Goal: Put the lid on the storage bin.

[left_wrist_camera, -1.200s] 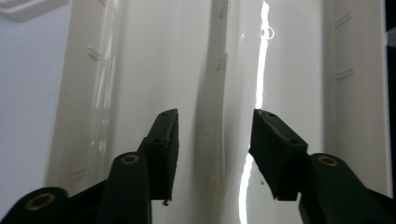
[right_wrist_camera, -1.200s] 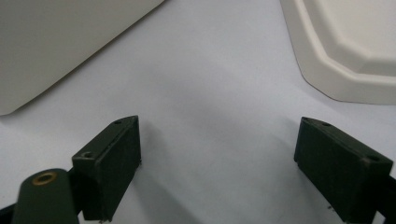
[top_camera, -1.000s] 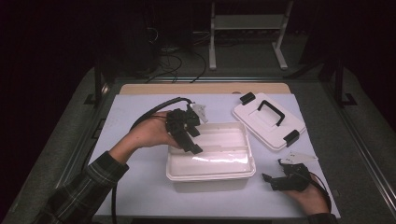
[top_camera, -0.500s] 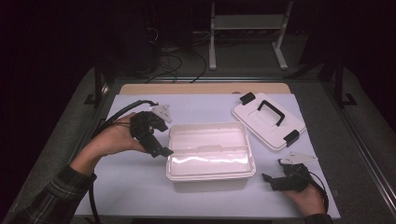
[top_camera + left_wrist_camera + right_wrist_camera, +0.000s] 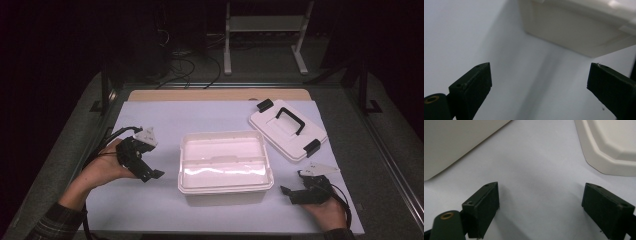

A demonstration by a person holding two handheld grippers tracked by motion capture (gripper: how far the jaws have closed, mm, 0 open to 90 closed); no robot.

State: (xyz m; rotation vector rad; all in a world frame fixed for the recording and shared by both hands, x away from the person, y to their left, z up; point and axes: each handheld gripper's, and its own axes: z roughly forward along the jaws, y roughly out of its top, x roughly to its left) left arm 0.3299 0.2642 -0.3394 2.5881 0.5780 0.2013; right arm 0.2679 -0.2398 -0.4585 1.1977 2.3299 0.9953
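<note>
White plastic box sits open mid-surface, with a shallow tray insert seated across its top. Its lid, with a black handle and black clips, lies flat behind and to the right of it, just apart.

Left gripper is off the box's left side, low over the surface; its jaws have just been opening and now stand wide apart with nothing between them. Box wall shows ahead in the left gripper view. Right gripper rests near the box's front right corner, jaws wide apart, empty; box wall and lid edge show ahead of it.

Handling guess: box looks like thin rigid plastic, light, smooth and a bit slippery, walls may flex if squeezed mid-span. Best hold is probably the rim lip at the short ends, one gripper each side. Lid looks stiff and light; take it by the black handle, or pinch an edge away from the clips.
</note>
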